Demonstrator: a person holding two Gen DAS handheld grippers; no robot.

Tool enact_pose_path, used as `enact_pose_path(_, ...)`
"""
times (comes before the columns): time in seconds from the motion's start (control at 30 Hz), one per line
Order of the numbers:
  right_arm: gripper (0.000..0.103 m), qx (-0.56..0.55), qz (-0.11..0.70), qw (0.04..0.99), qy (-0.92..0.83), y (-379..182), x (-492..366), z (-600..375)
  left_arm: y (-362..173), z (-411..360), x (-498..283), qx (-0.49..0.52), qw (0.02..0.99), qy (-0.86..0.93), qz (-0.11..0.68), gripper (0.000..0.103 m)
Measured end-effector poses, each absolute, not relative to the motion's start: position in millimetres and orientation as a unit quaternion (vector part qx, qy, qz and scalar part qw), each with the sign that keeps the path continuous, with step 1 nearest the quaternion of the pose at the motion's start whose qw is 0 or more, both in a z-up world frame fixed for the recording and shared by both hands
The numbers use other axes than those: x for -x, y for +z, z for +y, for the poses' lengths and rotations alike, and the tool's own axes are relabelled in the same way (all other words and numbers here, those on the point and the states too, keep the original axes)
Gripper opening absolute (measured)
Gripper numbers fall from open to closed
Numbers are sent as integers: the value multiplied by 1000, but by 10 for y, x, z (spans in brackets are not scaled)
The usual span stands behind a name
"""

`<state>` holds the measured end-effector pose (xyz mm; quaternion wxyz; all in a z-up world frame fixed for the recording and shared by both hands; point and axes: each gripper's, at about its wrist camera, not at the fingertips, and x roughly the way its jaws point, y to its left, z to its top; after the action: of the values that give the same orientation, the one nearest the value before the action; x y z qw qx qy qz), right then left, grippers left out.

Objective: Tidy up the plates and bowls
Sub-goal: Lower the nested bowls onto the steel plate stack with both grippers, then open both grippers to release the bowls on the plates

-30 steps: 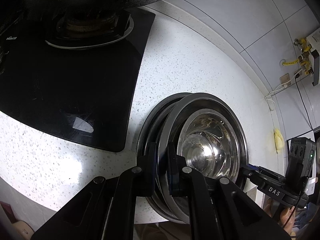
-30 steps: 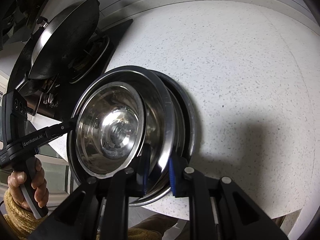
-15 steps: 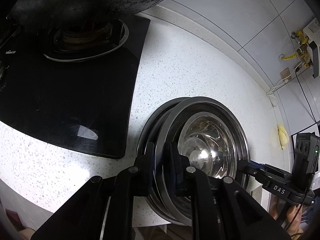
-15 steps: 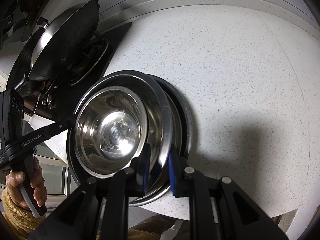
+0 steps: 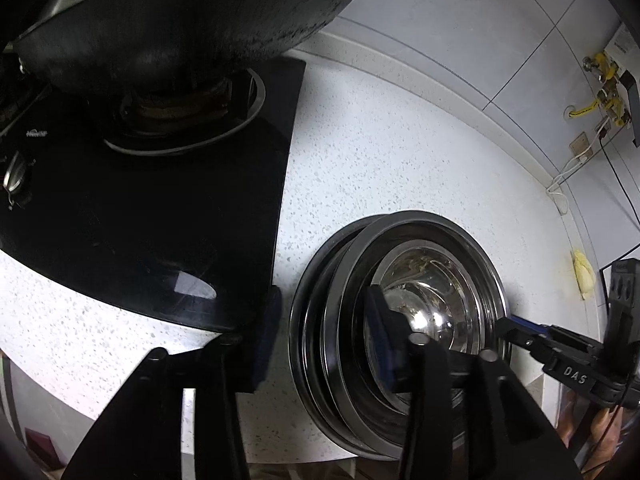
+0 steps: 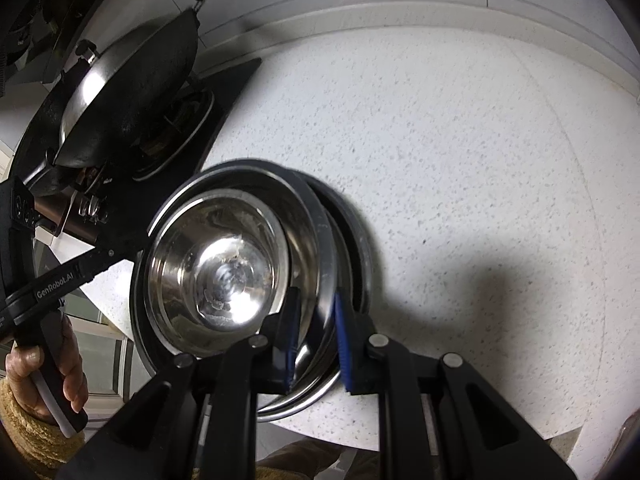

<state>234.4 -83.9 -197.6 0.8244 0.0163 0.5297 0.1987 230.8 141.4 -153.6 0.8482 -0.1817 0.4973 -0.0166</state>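
Observation:
A stack of steel plates [image 5: 332, 332] with a small steel bowl [image 5: 432, 300] nested on top rests on the white speckled counter near its front edge. My left gripper [image 5: 324, 332] is open, its jaws standing wide on either side of the stack's rim. In the right wrist view the same stack [image 6: 344, 240] and bowl [image 6: 216, 264] show. My right gripper [image 6: 316, 340] is shut on the rim of the top plate [image 6: 316, 240], blue pads on both sides of it.
A black glass stove [image 5: 140, 208] with a dark wok [image 5: 180, 20] on its burner lies to the left of the stack. The counter [image 6: 460, 140] runs back to a tiled wall. Wall pipes and cables [image 5: 600, 92] are at the far right.
My left gripper has opened and let go of the stack's rim. The stack has settled lower on the counter. My right gripper has kept its hold.

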Motion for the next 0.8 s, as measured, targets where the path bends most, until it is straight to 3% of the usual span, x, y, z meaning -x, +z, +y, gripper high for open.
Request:
enact_pose_path(0.4, 17, -15, 491, 848, 198, -1763, -2272, -847, -1376, 1420, -2247, 149, 869, 10, 471, 60)
enact_pose_path(0.63, 18, -15, 474, 860, 188, -1701, -2209, -892, -1277, 1385, -2164, 122, 880, 20, 459, 60)
enact_pose_path(0.8, 25, -15, 462, 869, 177, -1654, -2151, -943, -1237, 1360, -2110, 113, 883, 27, 455, 60)
